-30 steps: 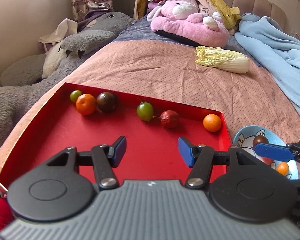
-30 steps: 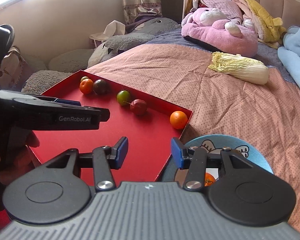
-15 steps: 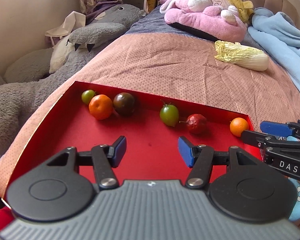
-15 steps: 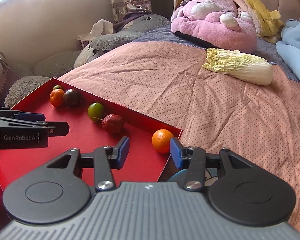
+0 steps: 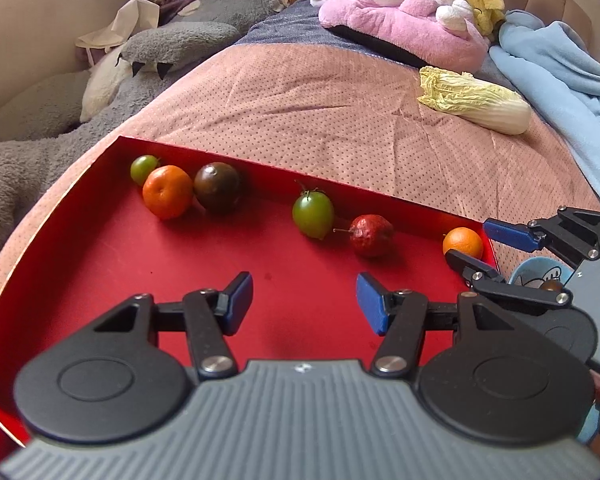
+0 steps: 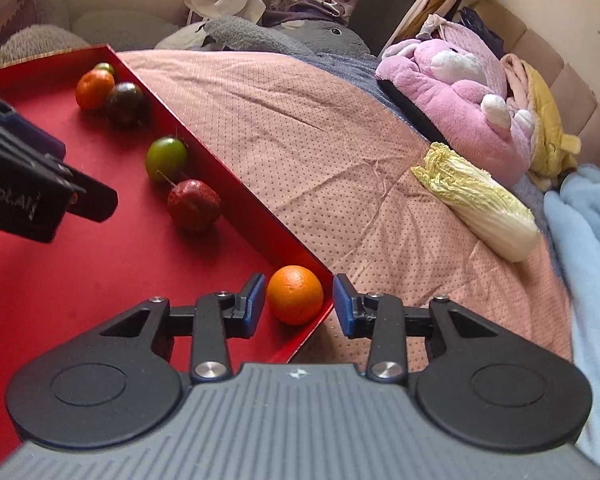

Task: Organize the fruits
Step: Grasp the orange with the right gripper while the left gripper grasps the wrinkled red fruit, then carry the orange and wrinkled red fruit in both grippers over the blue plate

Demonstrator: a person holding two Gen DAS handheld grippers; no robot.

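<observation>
The small orange (image 6: 295, 294) is lodged in the near right corner of the red tray (image 6: 80, 264), where the walls stop it rolling. It is straddled by the right gripper (image 6: 299, 300), whose jaws are closing, pads not yet touching. The left gripper (image 5: 304, 298) is held half-wide and empty over the tray floor.

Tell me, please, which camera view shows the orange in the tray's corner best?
The right wrist view: the orange sits close and whole between the closing right gripper fingers. The left wrist view shows it small, far right, partly hidden.
</observation>
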